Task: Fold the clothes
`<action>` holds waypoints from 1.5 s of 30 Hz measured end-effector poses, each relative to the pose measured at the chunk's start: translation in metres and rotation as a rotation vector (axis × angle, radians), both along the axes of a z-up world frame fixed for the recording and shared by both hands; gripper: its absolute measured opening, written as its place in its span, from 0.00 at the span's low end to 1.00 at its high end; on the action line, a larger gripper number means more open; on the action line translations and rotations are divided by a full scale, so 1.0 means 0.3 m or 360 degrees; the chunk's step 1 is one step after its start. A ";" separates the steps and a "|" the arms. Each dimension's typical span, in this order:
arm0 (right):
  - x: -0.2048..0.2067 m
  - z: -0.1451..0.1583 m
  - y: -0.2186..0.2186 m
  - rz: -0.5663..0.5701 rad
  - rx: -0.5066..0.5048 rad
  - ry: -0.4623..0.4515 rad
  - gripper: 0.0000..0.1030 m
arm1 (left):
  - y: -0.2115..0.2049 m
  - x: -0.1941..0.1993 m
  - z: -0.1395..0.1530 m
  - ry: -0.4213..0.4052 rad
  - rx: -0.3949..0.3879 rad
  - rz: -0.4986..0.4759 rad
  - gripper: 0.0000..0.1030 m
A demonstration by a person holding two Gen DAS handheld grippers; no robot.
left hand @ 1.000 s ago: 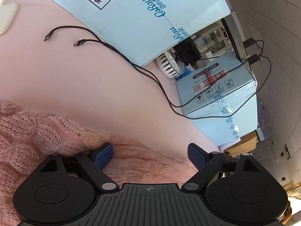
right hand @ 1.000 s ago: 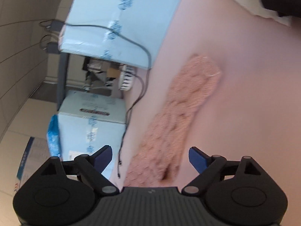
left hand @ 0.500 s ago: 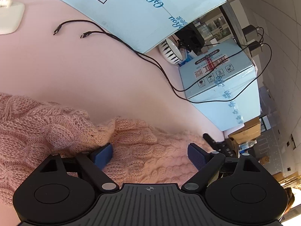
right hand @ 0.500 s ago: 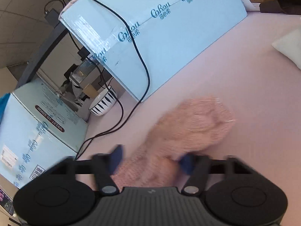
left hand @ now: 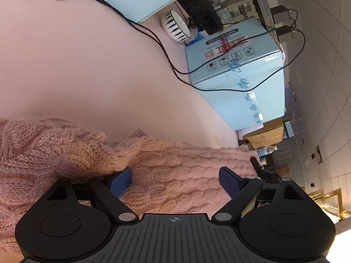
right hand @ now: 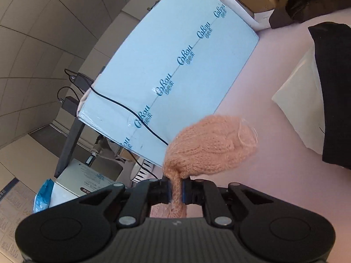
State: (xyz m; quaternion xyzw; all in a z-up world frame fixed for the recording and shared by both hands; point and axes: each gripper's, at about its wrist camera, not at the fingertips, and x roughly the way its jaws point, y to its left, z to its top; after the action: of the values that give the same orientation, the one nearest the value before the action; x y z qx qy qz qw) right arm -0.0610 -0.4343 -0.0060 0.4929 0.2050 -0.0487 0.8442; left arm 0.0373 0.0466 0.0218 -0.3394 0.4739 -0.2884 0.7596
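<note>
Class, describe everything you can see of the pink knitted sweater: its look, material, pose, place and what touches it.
The pink sweater is a fuzzy cable-knit, apparently soft wool. It lies rumpled on the pink table, partly spread between the open left gripper, with a fold draped over one blue pad. The right gripper is shut on a bunched, sleeve-like end, which bulges beyond the pads.

I work over a pale pink surface (left hand: 92, 70) that runs ahead of my left gripper (left hand: 174, 178). A pink cable-knit sweater (left hand: 175, 171) lies on it right under that gripper's open jaws. Farther ahead, two black cables (left hand: 136, 25) trail across the pink, their plug ends up to the left. Beyond them a black-and-white striped bowl (left hand: 175, 27) sits beside a light blue box (left hand: 241, 70) ahead to the right. Ahead and to the right of my right gripper (right hand: 175, 189) a white cloth (right hand: 302, 103) lies on the pink.
</note>
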 end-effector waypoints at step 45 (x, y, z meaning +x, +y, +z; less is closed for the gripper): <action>0.045 0.046 0.663 0.1340 -0.0052 -0.0447 0.86 | 0.150 0.012 -0.089 0.0084 -0.0416 0.0175 0.86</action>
State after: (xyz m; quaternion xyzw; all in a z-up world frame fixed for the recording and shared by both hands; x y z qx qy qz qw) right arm -0.0474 -0.2355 0.0078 0.3549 0.2703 0.3636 0.8178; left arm 0.0410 0.0915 -0.0051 -0.4683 0.4328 -0.2965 0.7109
